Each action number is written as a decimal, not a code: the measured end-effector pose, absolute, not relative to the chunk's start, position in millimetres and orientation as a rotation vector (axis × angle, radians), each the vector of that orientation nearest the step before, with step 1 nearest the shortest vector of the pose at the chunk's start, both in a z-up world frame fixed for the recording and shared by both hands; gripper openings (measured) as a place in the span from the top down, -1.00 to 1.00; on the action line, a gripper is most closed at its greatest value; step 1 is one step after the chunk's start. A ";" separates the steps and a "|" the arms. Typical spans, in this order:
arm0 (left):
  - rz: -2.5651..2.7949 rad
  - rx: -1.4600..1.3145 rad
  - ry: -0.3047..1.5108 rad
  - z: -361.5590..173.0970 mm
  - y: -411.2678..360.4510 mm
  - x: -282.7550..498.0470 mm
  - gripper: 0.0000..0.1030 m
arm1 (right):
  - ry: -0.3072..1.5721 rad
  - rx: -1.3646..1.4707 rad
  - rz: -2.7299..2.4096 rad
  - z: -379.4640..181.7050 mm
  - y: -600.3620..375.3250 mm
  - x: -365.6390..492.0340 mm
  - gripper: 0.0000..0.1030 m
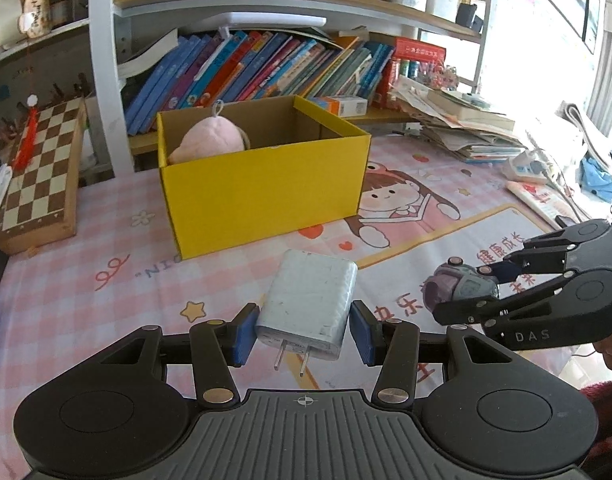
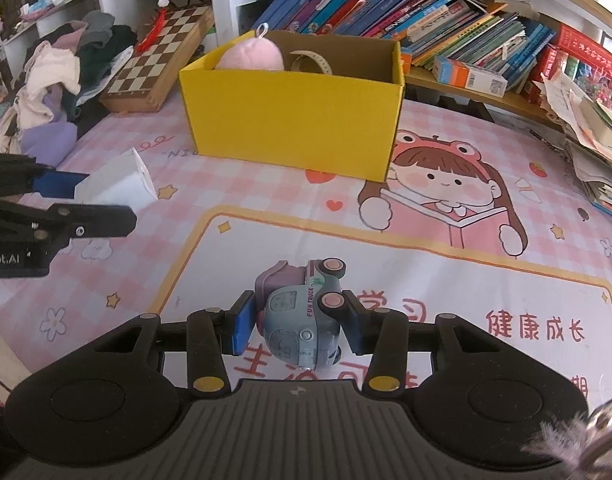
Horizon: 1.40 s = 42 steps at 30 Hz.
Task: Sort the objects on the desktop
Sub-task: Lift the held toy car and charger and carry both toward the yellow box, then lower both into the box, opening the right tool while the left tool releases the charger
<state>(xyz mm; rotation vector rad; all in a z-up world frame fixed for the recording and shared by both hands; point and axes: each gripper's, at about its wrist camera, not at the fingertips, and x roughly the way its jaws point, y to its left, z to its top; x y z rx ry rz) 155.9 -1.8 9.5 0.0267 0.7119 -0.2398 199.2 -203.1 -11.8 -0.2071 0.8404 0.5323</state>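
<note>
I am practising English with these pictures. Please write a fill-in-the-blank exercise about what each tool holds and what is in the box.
1. The left tool has its pads at the sides of a white ____ with two metal prongs.
2. The right tool grips a toy ____ lying on its side.
3. The cardboard box is ____ on the outside.
4. A ____ plush toy lies inside the box.

Missing words: charger; truck; yellow; pink

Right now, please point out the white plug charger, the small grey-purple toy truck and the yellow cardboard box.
White plug charger (image 1: pixel 309 300), left wrist view, on its flat top face.
Small grey-purple toy truck (image 2: pixel 296 316), right wrist view, on its grey cab.
Yellow cardboard box (image 2: pixel 290 120), right wrist view, on its front wall.
</note>
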 end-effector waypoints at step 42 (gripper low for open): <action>-0.180 0.247 0.657 32.2 -45.4 365.8 0.07 | 0.613 -0.248 0.718 62.6 -133.9 477.8 0.18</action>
